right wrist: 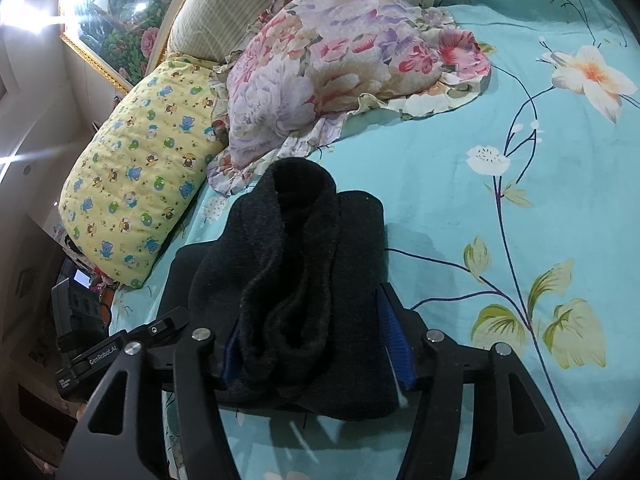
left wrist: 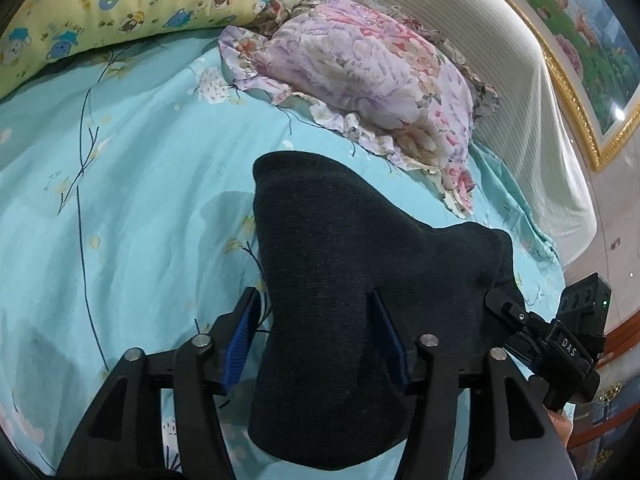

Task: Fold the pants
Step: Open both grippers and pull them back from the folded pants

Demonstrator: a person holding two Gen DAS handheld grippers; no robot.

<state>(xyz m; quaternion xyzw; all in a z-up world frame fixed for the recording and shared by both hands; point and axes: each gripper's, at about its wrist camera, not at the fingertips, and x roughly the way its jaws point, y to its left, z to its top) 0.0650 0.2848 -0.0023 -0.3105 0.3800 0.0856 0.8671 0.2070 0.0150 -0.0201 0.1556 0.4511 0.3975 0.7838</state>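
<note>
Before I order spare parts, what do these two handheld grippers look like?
Both match: the left gripper and right gripper have matte black angular linkage arms with triangular cut-outs, round silver pivot pins and ribbed blue finger pads. Seen from the other camera, one body reads "DAS" in white beside a green indicator light; the other reads "GenRobot.AI". No cables or sleeves show.

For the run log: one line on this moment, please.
step: fold pants, mid-lift | left tongs: shut on pants | right tongs: shut on pants | pants: bunched, raised above bedsheet | pillows: untouched
</note>
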